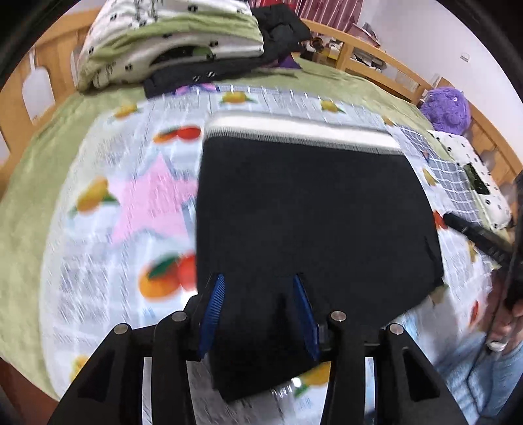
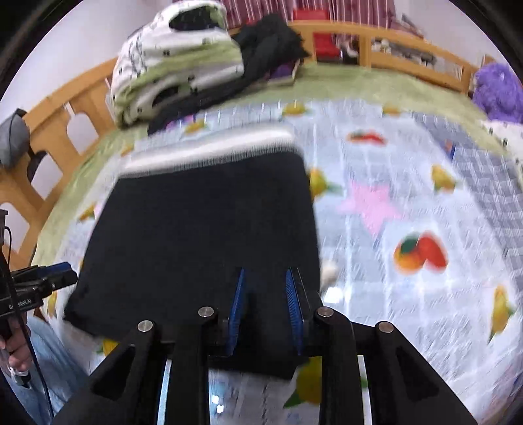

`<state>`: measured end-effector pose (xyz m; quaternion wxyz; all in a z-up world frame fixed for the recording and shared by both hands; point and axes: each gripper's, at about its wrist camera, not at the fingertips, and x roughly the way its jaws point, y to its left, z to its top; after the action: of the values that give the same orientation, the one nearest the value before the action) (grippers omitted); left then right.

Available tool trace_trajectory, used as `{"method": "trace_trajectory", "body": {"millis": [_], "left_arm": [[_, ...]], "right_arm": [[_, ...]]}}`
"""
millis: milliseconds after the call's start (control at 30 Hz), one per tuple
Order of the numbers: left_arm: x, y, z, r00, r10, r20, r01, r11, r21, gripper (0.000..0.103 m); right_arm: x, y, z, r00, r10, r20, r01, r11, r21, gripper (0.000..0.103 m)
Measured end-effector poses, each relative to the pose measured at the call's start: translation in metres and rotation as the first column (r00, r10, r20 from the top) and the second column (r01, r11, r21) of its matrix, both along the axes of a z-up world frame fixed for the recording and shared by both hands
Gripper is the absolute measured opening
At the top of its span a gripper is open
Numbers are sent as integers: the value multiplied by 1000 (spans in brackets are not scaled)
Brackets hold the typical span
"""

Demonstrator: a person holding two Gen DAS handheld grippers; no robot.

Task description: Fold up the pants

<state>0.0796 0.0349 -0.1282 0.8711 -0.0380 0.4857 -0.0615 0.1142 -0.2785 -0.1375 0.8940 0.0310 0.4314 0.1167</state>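
The black pants [image 1: 310, 209] lie folded into a rough rectangle on the fruit-print sheet, with a white and grey striped band [image 1: 300, 130] along the far edge. My left gripper [image 1: 258, 281] is shut on the near left corner of the pants, with black cloth bunched between the blue pads. In the right wrist view the same pants [image 2: 202, 229] fill the middle left, and my right gripper [image 2: 266, 276] is shut on their near right corner. Both views are blurred by motion. The left gripper also shows in the right wrist view [image 2: 55, 278] at the left edge.
A pile of green and white bedding [image 1: 170, 42] and dark clothes [image 1: 281, 26] sits at the far end of the bed. A purple plush toy [image 1: 447, 108] is at the far right. Wooden rails [image 2: 65, 121] ring the bed. The fruit-print sheet [image 2: 408, 229] spreads right of the pants.
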Motion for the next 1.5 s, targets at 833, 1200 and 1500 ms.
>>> {"method": "trace_trajectory", "body": {"millis": [833,1200,1500], "left_arm": [[114,-9,3,991,12,132,-5,999,-53,60],[153,-28,-39,998,-7,63,5,999,40,60],[92,-4,-28,1000,18,-4,-18,1000,-2,61]], "right_arm": [[150,-24,-27,998,-52,-43,57,988,142,23],[163,14,-50,999,22,40,-26,995,98,23],[122,2,-30,999,43,-26,-40,995,89,28]]}}
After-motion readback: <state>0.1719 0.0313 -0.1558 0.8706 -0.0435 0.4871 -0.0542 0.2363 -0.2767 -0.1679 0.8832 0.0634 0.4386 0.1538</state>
